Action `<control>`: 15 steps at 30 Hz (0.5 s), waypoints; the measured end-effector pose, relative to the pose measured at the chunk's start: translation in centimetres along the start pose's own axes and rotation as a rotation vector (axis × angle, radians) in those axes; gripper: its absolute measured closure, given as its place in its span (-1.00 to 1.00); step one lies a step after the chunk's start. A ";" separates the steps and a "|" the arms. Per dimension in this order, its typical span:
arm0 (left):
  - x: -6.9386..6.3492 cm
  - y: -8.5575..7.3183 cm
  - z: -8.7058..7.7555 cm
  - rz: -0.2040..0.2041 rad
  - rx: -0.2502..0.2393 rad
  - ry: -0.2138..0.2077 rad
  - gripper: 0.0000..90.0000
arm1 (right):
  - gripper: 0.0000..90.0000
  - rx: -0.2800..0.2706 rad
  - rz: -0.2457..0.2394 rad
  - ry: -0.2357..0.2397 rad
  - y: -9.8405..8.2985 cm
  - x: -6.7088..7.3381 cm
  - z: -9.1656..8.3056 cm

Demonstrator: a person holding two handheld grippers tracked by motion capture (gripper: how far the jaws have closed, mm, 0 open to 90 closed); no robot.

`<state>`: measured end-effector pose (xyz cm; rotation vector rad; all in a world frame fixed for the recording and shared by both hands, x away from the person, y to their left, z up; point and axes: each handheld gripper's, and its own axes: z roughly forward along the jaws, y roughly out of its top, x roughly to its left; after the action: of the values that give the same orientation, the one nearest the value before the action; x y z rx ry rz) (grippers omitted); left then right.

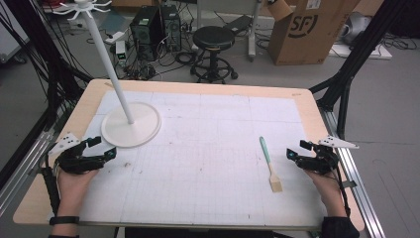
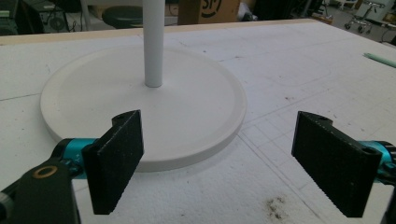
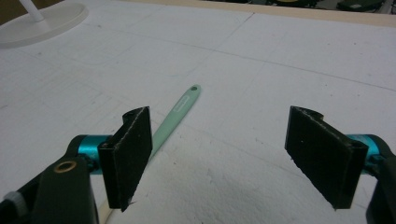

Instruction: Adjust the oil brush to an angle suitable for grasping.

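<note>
Down on the white gridded mat [image 1: 208, 148], right of centre, lies a brush with a mint-green handle [image 1: 268, 158], its pale bristled head toward the near edge and the handle running away toward the far side. Just to its right sits the right gripper [image 1: 295, 150], jaws spread wide and holding nothing; in the right gripper view the green handle [image 3: 175, 116] slants up from behind the left-hand jaw, its hanging hole at the far tip, with bare mat between the two black pads.

Over on the left, well apart from the brush, the left gripper [image 1: 101, 147] rests at the near-left of the mat, also wide open and empty. It sits just beside the round base of a white stand [image 1: 131, 124], whose pole leans up toward the far left and ends in a ring of hooks. The left gripper view looks straight at that base [image 2: 187, 107], pole rising from its middle.

All of this rests on a light wooden table [image 1: 307, 99]. Beyond it, on the floor: a black stool [image 1: 213, 39] and a cardboard box [image 1: 307, 29].
</note>
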<state>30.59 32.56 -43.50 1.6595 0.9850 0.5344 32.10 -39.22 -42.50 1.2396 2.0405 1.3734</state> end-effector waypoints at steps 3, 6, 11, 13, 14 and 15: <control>0.0 0.0 0.0 0.001 -0.002 0.001 -0.61 | -0.48 0.009 -0.003 0.001 -0.1 0.1 -0.1; 0.0 0.1 -0.2 0.000 -0.006 0.001 -0.61 | -0.44 0.010 -0.014 0.011 -0.3 0.1 -0.4; 0.0 0.1 -0.1 -0.003 -0.007 0.005 -0.61 | -0.25 0.021 -0.039 0.015 -0.7 0.3 -1.0; 0.0 0.1 -0.1 -0.002 -0.006 0.002 -0.61 | -0.15 0.016 -0.059 0.009 -0.9 0.3 -1.2; 0.0 0.1 -0.1 -0.002 -0.006 0.004 -0.61 | -0.07 0.018 -0.064 0.012 -1.0 0.4 -1.4; 0.0 0.1 -0.1 -0.003 -0.006 0.003 -0.61 | -0.02 0.020 -0.070 0.013 -1.1 0.5 -1.5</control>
<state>30.51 32.65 -43.40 1.6518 0.9869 0.5378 30.29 -39.79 -42.74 1.1591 2.0907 1.3354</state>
